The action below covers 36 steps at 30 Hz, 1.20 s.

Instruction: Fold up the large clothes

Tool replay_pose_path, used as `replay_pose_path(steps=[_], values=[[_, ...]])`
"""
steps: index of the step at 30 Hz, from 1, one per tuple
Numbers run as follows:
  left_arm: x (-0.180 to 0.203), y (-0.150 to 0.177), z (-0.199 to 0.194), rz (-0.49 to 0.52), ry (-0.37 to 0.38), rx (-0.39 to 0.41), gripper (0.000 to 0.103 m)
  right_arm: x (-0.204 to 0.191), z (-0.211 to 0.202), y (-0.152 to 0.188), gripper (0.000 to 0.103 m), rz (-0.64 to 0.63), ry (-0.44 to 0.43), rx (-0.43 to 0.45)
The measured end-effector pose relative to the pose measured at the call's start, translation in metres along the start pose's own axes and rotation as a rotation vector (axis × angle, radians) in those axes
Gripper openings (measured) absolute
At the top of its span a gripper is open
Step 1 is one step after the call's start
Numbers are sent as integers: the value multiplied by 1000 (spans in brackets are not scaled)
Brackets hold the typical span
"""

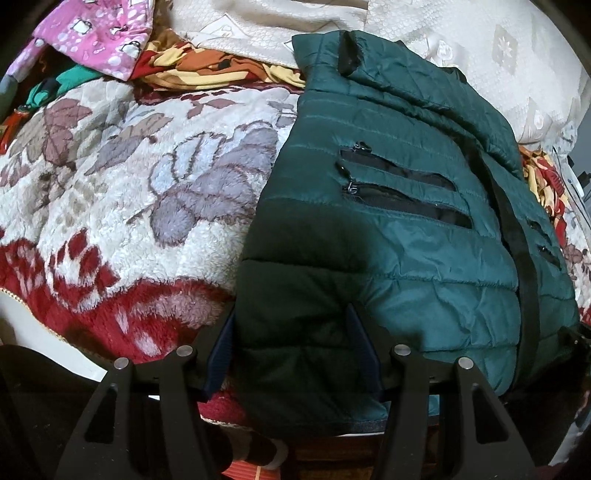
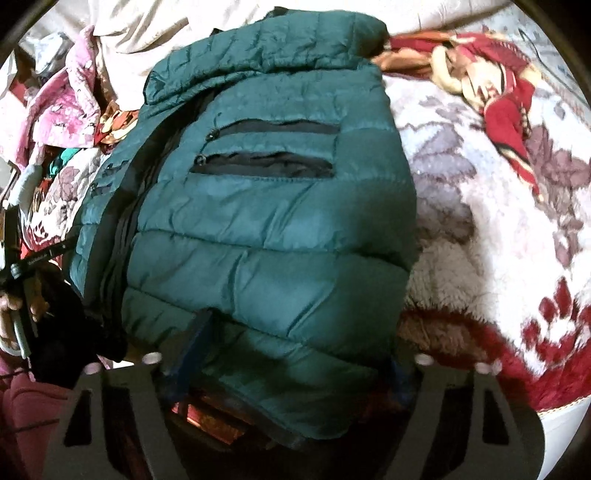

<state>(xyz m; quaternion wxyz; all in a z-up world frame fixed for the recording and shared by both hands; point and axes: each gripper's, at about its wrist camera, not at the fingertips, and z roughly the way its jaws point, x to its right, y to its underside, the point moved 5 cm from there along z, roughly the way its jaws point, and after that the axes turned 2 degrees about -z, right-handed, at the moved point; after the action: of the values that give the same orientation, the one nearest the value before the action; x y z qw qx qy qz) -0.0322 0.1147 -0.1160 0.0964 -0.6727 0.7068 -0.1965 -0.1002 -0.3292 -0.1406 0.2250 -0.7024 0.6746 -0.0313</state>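
Left wrist view: my left gripper (image 1: 291,350) is clamped on the near hem corner of the green puffer jacket (image 1: 399,221), padding bunched between the pads. My right gripper (image 2: 291,354) is partly open with the other hem corner between its fingers; can't tell if it's pinching. Jacket runs lengthwise away from both hands across the floral blanket (image 1: 122,177), collar at the far end, so neither hand's nearer.

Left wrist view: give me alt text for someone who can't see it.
The left gripper grips the near hem of a dark green quilted jacket that lies on a floral fleece blanket. Two black pocket zippers show on the jacket's front. Pink and orange clothes are heaped beyond the blanket.
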Motion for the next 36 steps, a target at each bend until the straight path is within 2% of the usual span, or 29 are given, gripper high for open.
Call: replay_pose_path(steps=[1,3,5,7,11,17,27,31,36], values=[[0,0,0,6,-3,1,39,-2,-1,0,63,-20,11,2],[3,1,-3,14,3,9,29,-4,-6,-3,41,-49,26,13],[6,1,-8,29,-8,24,7,-4,-12,-5,33,-58,21,24],[8,0,-13,41,-11,38,0,-6,-18,-8,28,-77,22,40],[8,-6,-28,29,21,70,0,-10,-30,-17,24,-104,23,79],[14,-21,-51,27,47,124,0,-12,-46,-28,23,-98,12,130],[23,-66,-80,11,129,209,0,-6,-62,-33,23,-30,11,210],[32,-82,-76,25,130,194,0,-8,-61,-30,23,4,39,240],[37,-88,-65,38,84,149,0,-14,-57,-24,23,31,53,260]])
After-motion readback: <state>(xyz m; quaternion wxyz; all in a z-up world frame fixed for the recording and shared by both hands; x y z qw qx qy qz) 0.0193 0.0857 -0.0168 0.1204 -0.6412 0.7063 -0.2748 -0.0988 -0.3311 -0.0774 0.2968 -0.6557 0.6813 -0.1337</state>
